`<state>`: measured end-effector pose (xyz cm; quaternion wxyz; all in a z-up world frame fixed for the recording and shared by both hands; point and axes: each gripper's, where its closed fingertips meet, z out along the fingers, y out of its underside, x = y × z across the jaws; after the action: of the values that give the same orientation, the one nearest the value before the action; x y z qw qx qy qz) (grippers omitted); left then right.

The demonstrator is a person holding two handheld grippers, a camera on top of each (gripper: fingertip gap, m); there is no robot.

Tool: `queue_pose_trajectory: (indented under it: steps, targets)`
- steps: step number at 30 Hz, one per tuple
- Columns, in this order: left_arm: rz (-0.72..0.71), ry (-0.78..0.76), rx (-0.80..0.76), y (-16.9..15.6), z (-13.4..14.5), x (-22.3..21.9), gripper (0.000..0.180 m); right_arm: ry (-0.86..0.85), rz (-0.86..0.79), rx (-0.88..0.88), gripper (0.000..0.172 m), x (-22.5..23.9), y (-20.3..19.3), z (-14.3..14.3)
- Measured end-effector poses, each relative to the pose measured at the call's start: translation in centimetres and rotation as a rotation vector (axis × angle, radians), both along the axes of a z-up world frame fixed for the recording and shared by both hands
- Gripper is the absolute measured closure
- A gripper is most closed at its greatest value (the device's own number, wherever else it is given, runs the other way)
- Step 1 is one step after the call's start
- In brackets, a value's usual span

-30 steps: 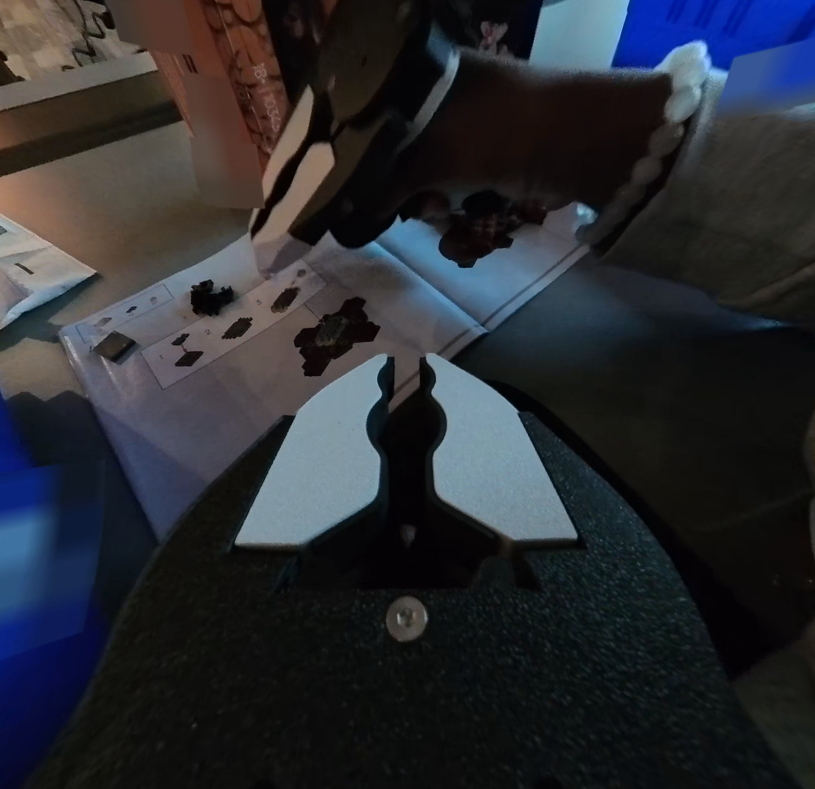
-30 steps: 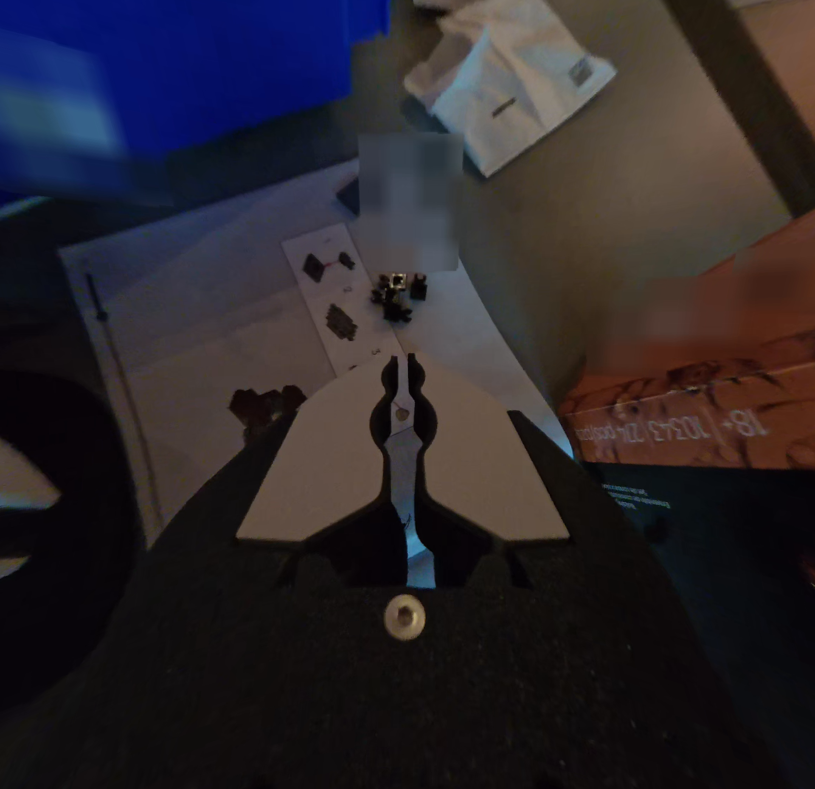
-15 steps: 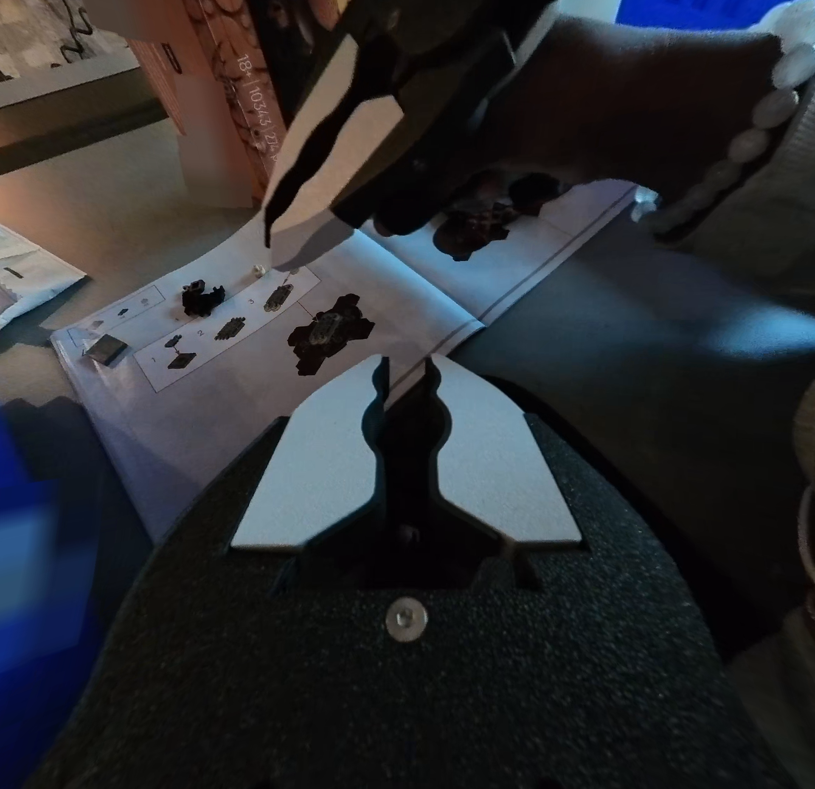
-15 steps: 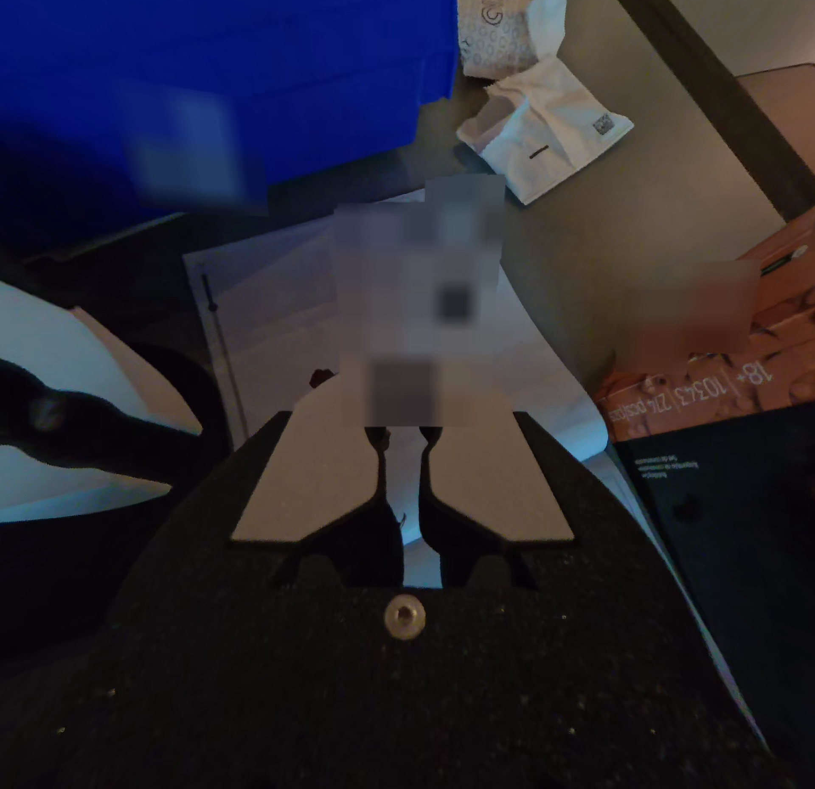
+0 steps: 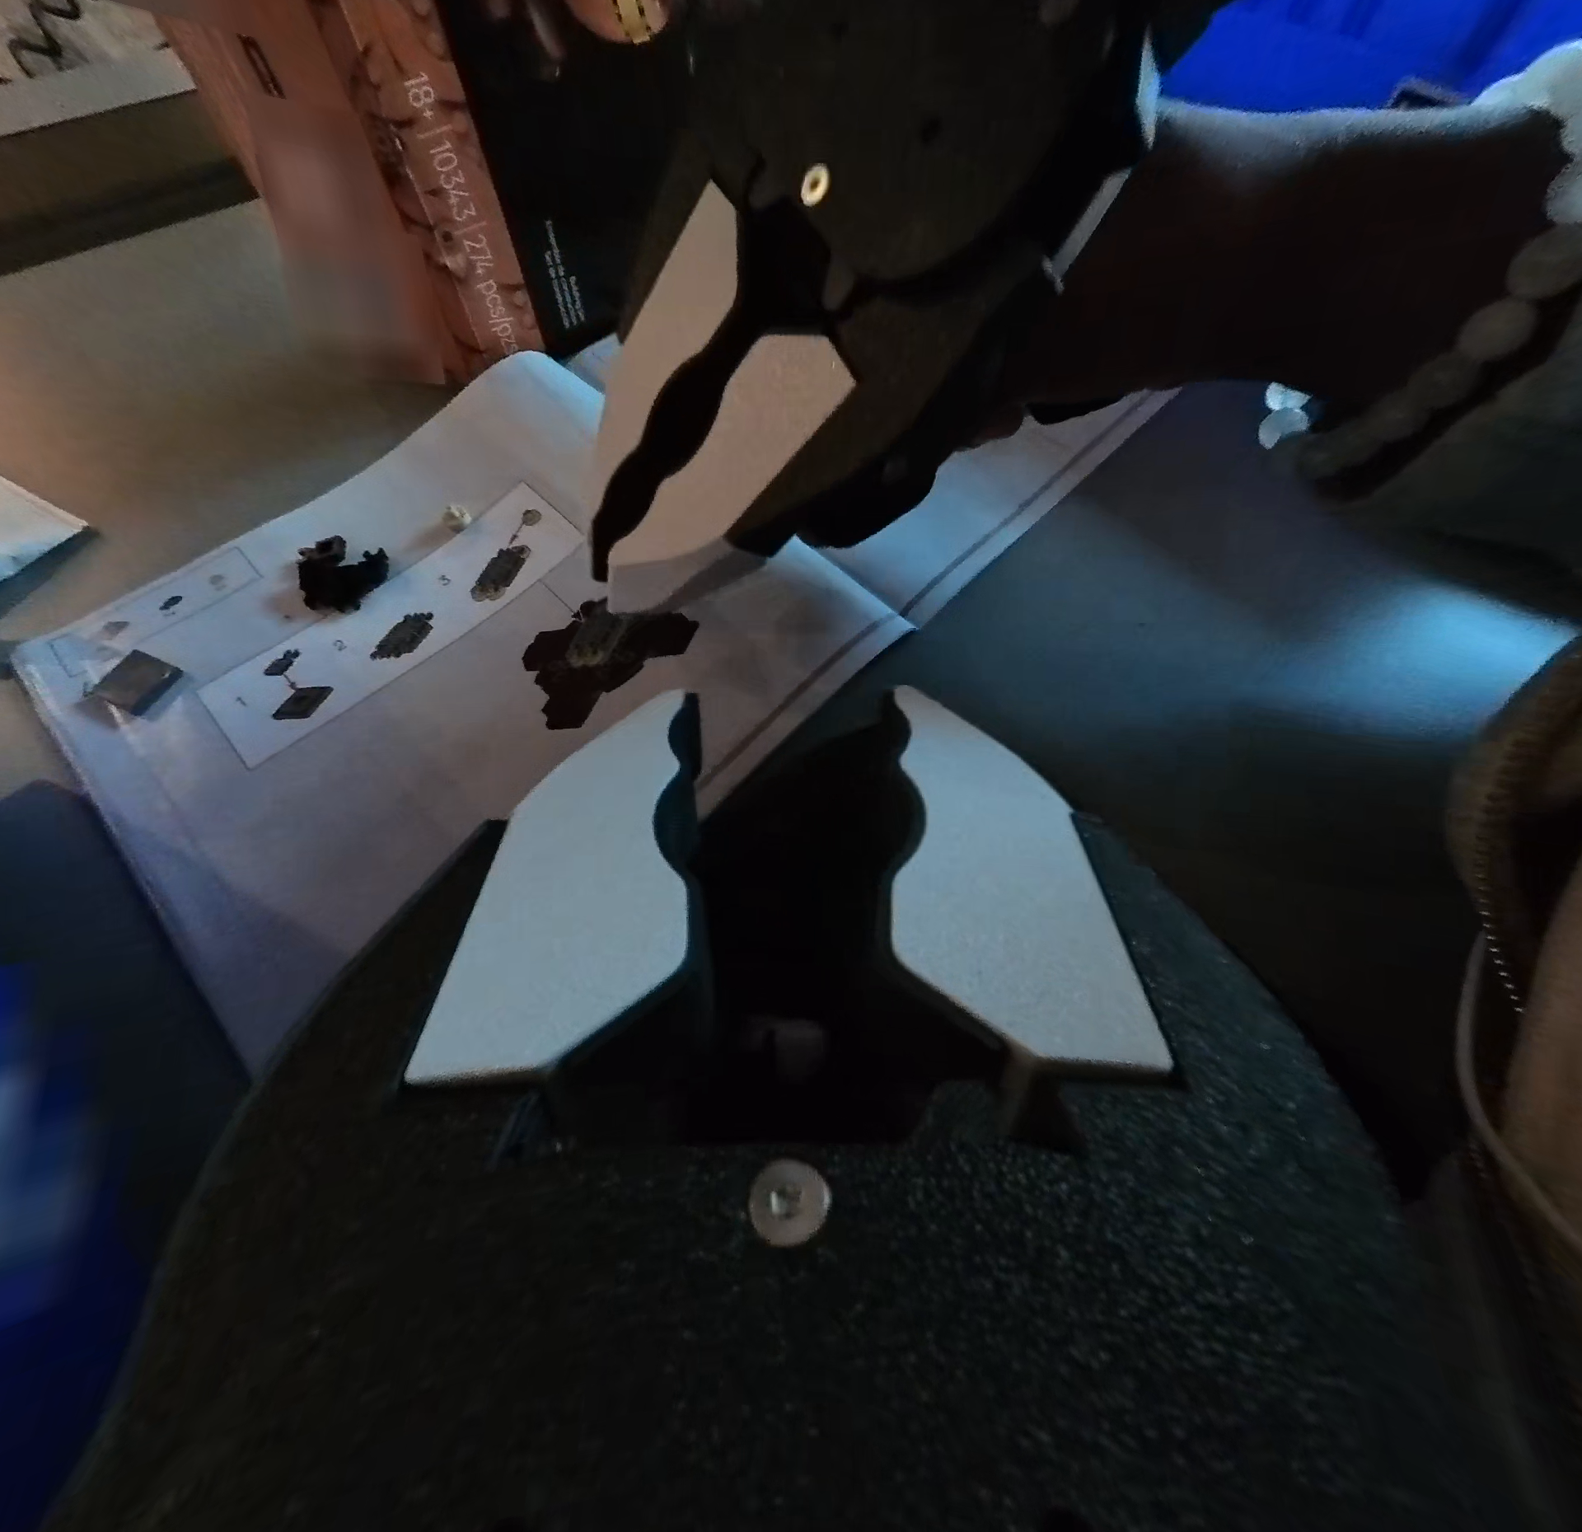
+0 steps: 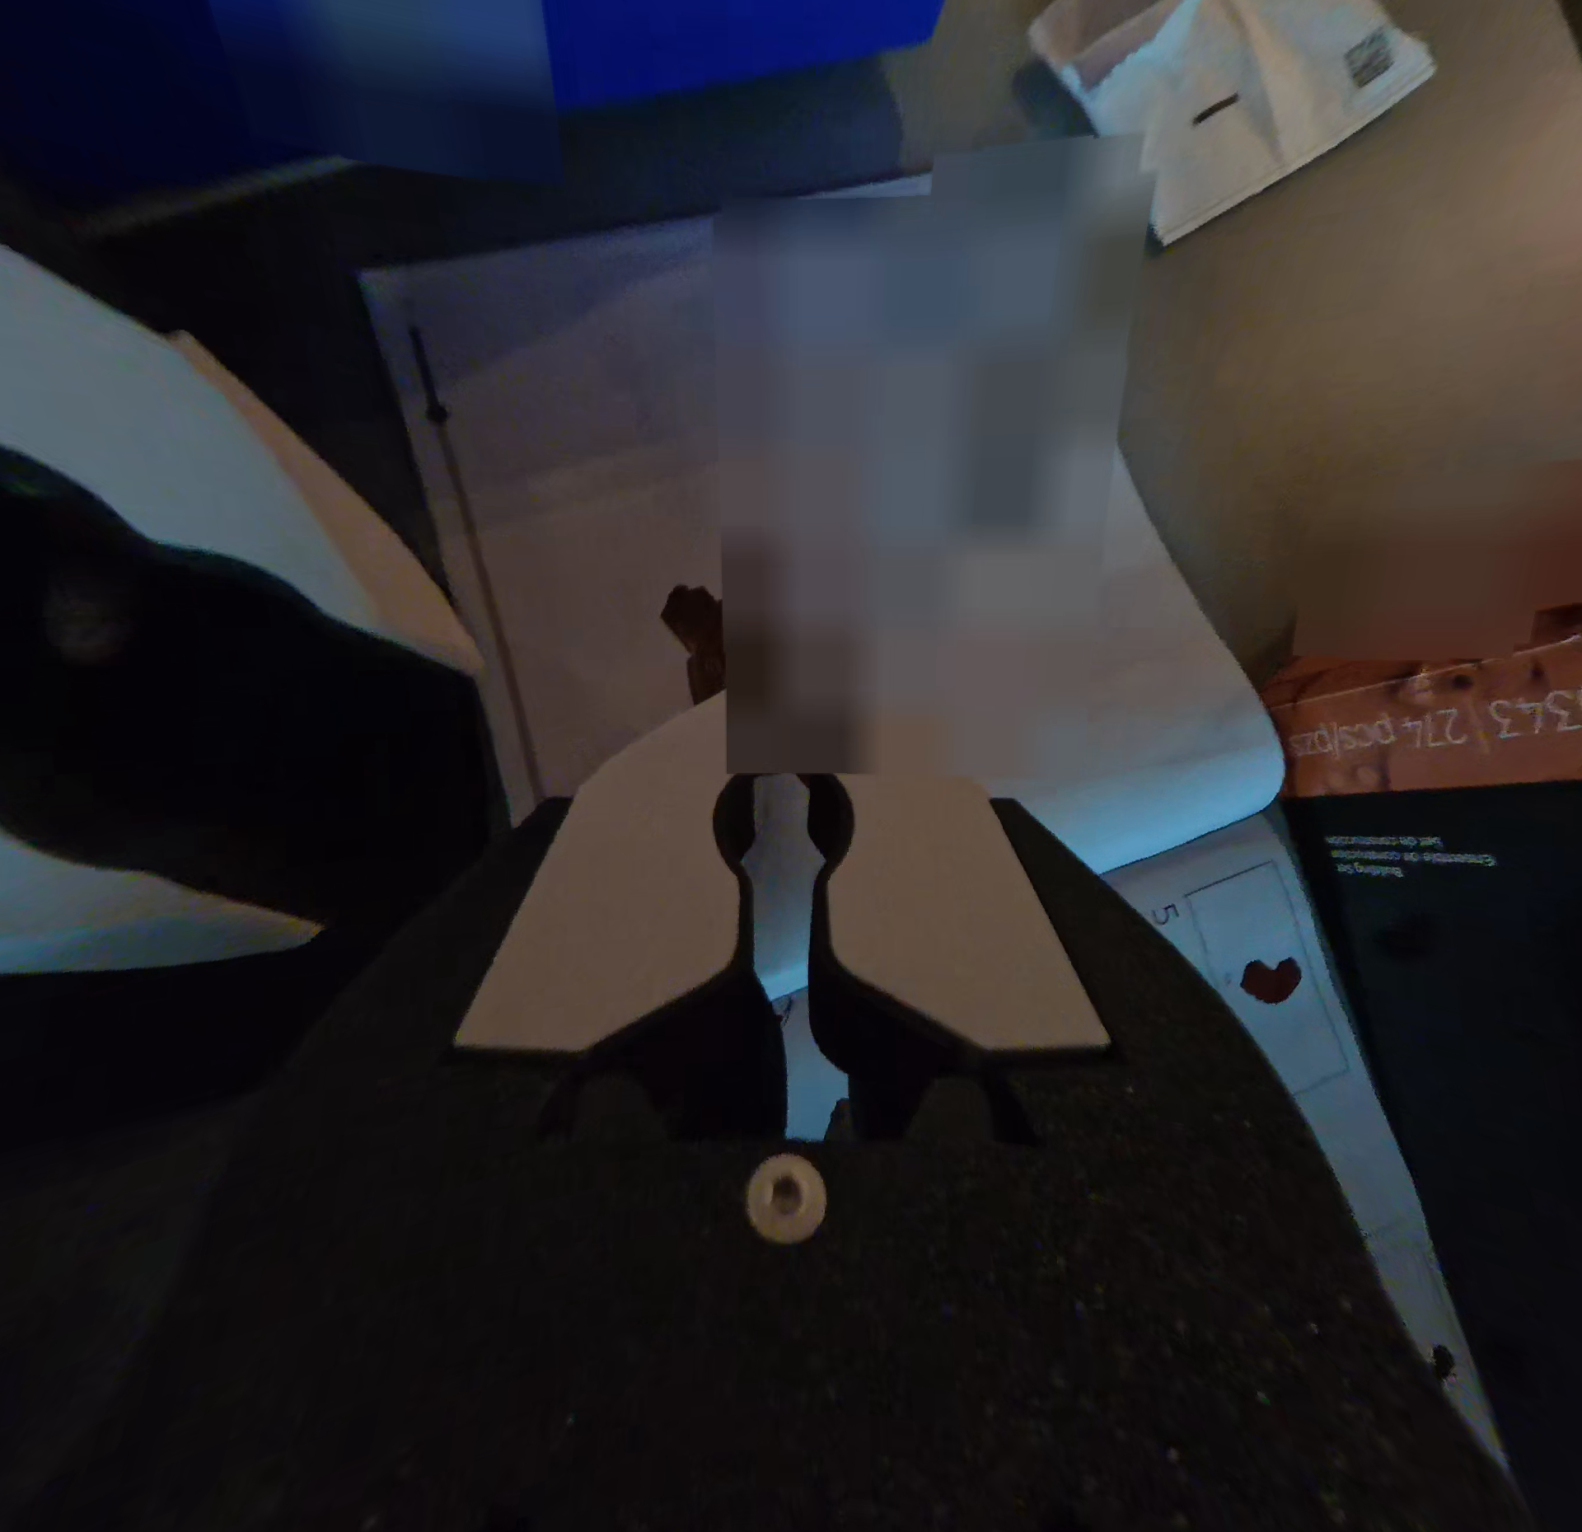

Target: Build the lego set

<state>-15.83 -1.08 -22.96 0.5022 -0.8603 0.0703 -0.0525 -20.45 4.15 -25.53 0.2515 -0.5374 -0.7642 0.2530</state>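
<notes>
Here, at the left of the left wrist view, a small flat dark plate (image 5: 135, 677) lies on the corner of the open paper booklet (image 5: 282, 806), which is spread on the matte beige counter (image 5: 171, 403). Further right on the page lie a jagged black cluster of little pieces (image 5: 338, 573) and a tiny pale stud (image 5: 457, 516). A tall pinkish cardboard box (image 5: 385, 207) stands behind. In the centre, the left gripper (image 5: 792, 703) has its smooth grey jaws released and wide apart, with nothing between them. Above it, the right gripper (image 5: 603, 562) points steeply down at the page, its tips almost together and holding nothing visible; a hand (image 5: 1284, 232) with a beaded bracelet holds it.
</notes>
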Motion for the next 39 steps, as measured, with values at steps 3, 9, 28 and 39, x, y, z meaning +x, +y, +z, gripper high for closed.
queue_pose_trajectory:
  steps: [3,9,28,39]
  targets:
    - [0.001,-0.023,0.018,0.0,0.3,-0.1,0.132,-0.019,0.004,-0.006,0.167,0.1,-0.2,-0.5]
    - [-0.007,-0.038,0.011,-0.1,0.2,0.0,0.134,-0.04,0.007,-0.011,0.167,0.2,-0.1,-1.2]
    - [-0.045,-0.035,0.016,-0.2,0.2,0.4,0.131,0.09,-0.085,0.144,0.161,4.2,2.0,5.9]
    - [-0.012,0.103,-0.009,-0.1,-0.3,0.3,0.135,0.102,-0.485,0.399,0.158,24.0,10.9,16.3]
